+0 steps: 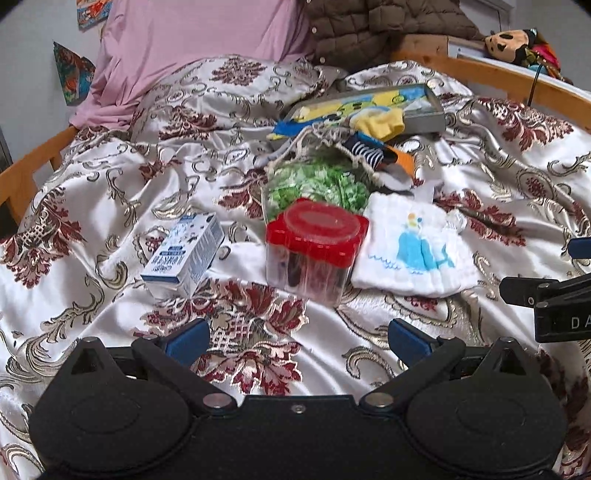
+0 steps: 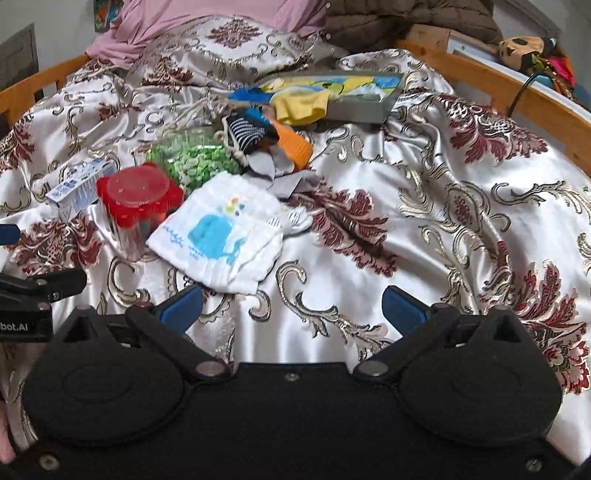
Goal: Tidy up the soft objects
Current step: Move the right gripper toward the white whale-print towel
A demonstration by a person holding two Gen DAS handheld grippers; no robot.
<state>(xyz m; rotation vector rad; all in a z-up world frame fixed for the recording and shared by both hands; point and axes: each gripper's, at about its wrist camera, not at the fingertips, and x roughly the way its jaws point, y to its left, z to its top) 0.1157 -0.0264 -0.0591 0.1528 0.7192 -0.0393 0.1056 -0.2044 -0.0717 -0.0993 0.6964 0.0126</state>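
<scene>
A folded white cloth with a blue whale print (image 1: 415, 245) (image 2: 221, 230) lies on the patterned bedspread. Behind it lies a heap of socks: striped navy (image 1: 367, 153) (image 2: 249, 133), orange (image 1: 404, 159) (image 2: 295, 147), grey (image 2: 284, 173) and yellow (image 1: 382, 122) (image 2: 301, 105). My left gripper (image 1: 297, 338) is open and empty, hovering short of a red-lidded clear jar (image 1: 314, 247) (image 2: 138, 206). My right gripper (image 2: 291, 306) is open and empty, just short of the whale cloth's near edge.
A blue-white carton (image 1: 186, 254) (image 2: 79, 186) lies left of the jar. A net bag of green pieces (image 1: 317, 184) (image 2: 192, 158) sits behind it. A picture box (image 1: 373, 105) (image 2: 343, 92) lies farther back. Wooden bed rail (image 2: 517, 92), pink pillow (image 1: 192, 44) and brown jacket (image 1: 376, 26) border the bed.
</scene>
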